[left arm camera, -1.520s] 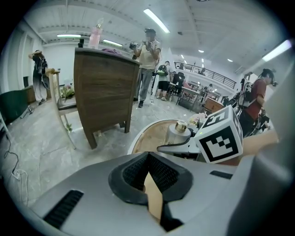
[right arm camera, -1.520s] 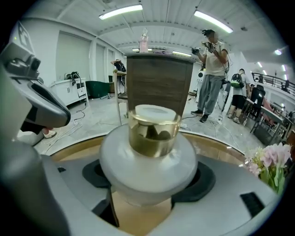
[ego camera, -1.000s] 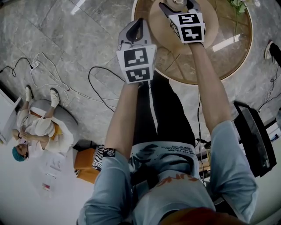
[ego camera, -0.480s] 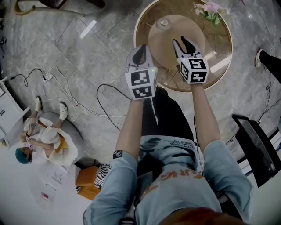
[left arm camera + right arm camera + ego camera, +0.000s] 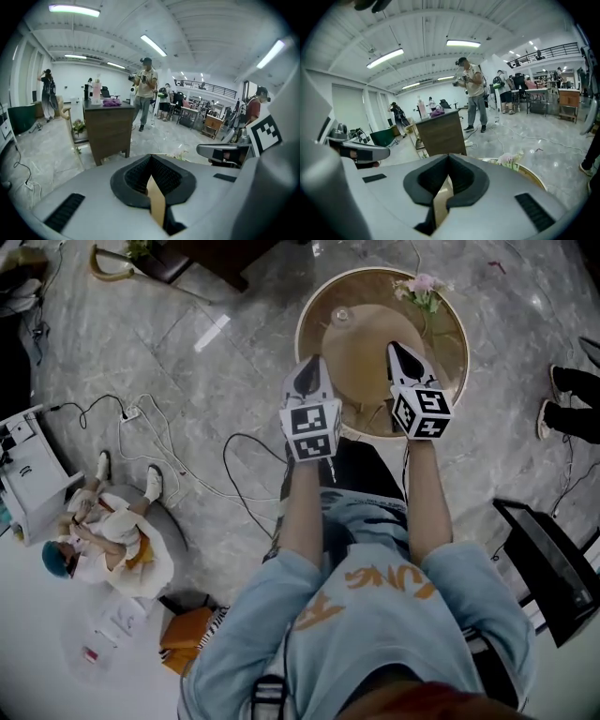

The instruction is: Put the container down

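A small clear container (image 5: 342, 315) stands on the tan middle of the round table (image 5: 314, 306), free of both grippers. In the head view my left gripper (image 5: 309, 367) is held over the table's near edge, shut and empty. Beside it my right gripper (image 5: 398, 351) is above the tan top; its jaws have just been closing with nothing between them and now meet. Both hang well above the table. The left gripper view shows the left gripper (image 5: 150, 158) with its pads together. In the right gripper view the right gripper (image 5: 448, 158) is likewise shut.
Pink flowers (image 5: 422, 287) stand at the table's far right. A person sits on a grey cushion (image 5: 141, 549) on the floor at left, beside loose cables (image 5: 169, 442). A black case (image 5: 544, 568) lies at right. A dark wooden cabinet (image 5: 108, 126) and standing people are beyond.
Both grippers have lifted up and back from the table. The right jaws, wide open by the container a second ago, have shut; the container stays on the table.
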Tool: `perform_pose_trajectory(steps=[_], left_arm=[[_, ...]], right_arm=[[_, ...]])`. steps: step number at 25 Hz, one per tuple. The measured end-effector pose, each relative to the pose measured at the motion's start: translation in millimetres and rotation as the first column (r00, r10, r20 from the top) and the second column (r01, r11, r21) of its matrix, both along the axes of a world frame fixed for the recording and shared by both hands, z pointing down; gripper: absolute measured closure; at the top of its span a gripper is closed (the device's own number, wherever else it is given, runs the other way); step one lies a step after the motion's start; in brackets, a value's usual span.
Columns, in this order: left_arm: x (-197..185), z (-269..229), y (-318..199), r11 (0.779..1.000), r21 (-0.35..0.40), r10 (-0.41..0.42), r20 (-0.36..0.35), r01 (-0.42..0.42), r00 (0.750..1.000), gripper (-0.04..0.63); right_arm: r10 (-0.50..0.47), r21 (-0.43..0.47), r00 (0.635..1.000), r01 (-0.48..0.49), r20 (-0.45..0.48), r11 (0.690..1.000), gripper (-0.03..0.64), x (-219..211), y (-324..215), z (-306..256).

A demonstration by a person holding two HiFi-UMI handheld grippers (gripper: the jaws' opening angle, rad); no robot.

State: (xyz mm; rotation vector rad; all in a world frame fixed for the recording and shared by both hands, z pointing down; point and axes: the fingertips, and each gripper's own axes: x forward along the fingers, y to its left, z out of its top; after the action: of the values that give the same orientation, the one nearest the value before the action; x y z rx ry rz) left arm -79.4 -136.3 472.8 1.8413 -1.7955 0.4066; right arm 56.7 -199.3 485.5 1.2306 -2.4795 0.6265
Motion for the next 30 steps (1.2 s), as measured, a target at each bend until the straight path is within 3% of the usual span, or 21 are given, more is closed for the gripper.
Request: perform_pose_trajectory(steps=[6, 13, 23, 30], left_arm=[[18, -90, -26, 0.987, 0.157, 0.022, 0.001, -0.022, 1.0, 0.569], [52, -182, -55, 0.936, 0.322, 0.128, 0.06, -0.141, 0.99, 0.569], [94, -254, -70, 0.857, 0.452, 0.213, 0.124, -0.246, 0.969, 0.569], [87, -285, -75, 0.825, 0.513, 0.193, 0.138, -0.237, 0.971, 0.57]], right_arm=[[0.084, 0.107, 0.995, -0.09, 0.058, 0.99, 0.605, 15, -12, -98], [0.053, 0.304, 0.998, -0.059, 0.031, 0.951, 0.606, 38, -21, -200], [0.097, 0.444, 0.995, -0.104, 0.037, 0.89, 0.606, 73, -21, -272], [0.12, 0.505, 0.992, -0.12, 0.033, 0.855, 0.606, 80, -25, -298]])
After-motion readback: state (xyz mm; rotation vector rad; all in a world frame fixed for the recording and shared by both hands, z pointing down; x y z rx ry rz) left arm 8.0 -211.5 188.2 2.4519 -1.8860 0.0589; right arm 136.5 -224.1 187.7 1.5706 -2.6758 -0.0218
